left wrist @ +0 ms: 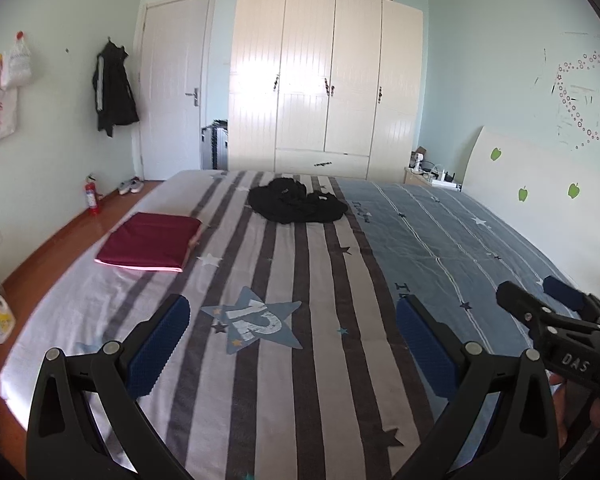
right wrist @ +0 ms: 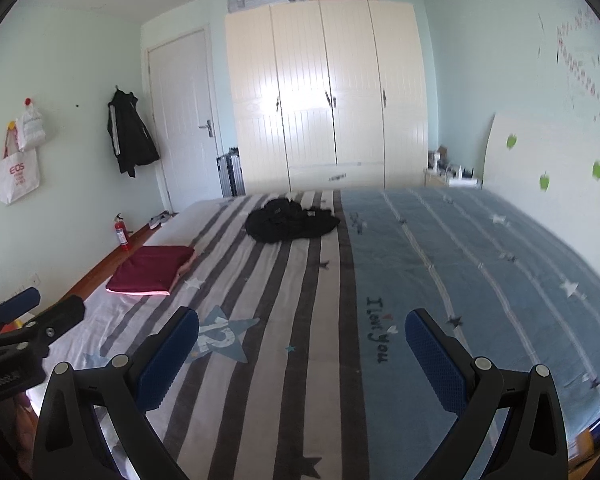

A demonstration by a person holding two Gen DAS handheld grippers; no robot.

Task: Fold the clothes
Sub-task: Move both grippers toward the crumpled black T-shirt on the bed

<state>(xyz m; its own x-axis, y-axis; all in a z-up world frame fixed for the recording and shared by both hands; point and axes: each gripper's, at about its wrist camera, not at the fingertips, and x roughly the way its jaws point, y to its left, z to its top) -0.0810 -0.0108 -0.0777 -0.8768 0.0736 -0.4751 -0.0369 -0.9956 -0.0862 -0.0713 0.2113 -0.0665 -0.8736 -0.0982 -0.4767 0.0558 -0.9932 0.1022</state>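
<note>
Black garment (left wrist: 297, 200) crumpled in heap, far end of bed (left wrist: 300, 360), near wardrobe (left wrist: 326, 80) foot. Maroon garment (left wrist: 152, 246) lies folded flat, left of black heap, near bed's left edge. Left gripper (left wrist: 292, 344) fingers spread wide, nothing between; right gripper (right wrist: 302, 356) same, spread, empty. Both hover over bed's near end, well apart from heap. Judgement: black cloth soft, light, limp, will sag and bunch. Best hold likely at edge, collar or hem; exact seams not readable in tangle.
</note>
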